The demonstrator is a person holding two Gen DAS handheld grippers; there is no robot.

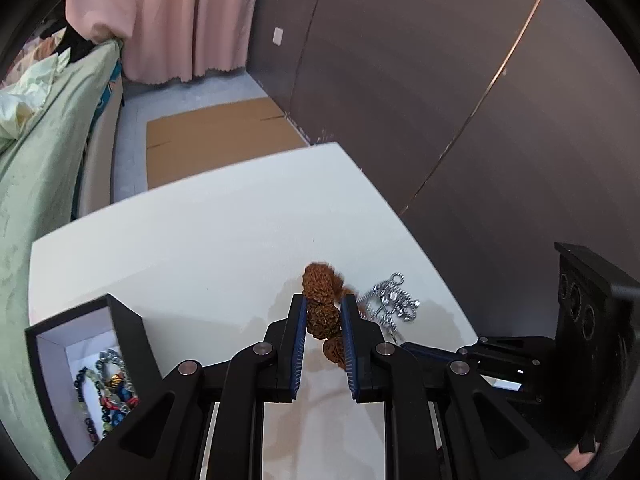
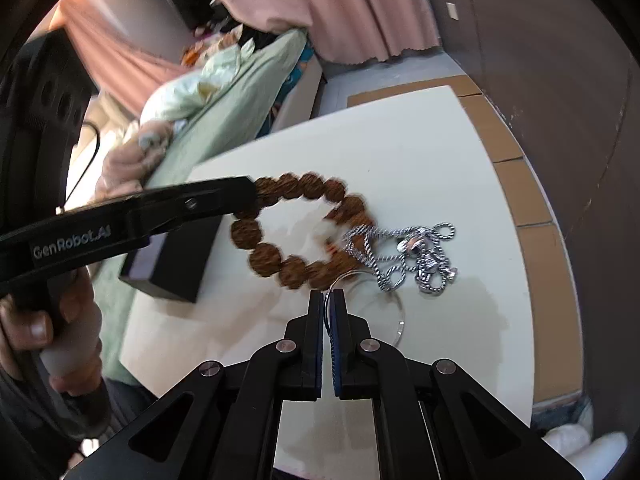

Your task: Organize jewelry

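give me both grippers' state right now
left gripper: shut on the brown bead bracelet
right gripper: shut on the thin silver ring

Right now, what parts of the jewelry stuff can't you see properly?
- Left wrist view: the box is cut off below by the left tongs, so not all its beads show.
- Right wrist view: the brown bead bracelet is blurred; the left tongs cover part of it.
- Right wrist view: the thin ring in the right tongs is partly hidden between the pads.
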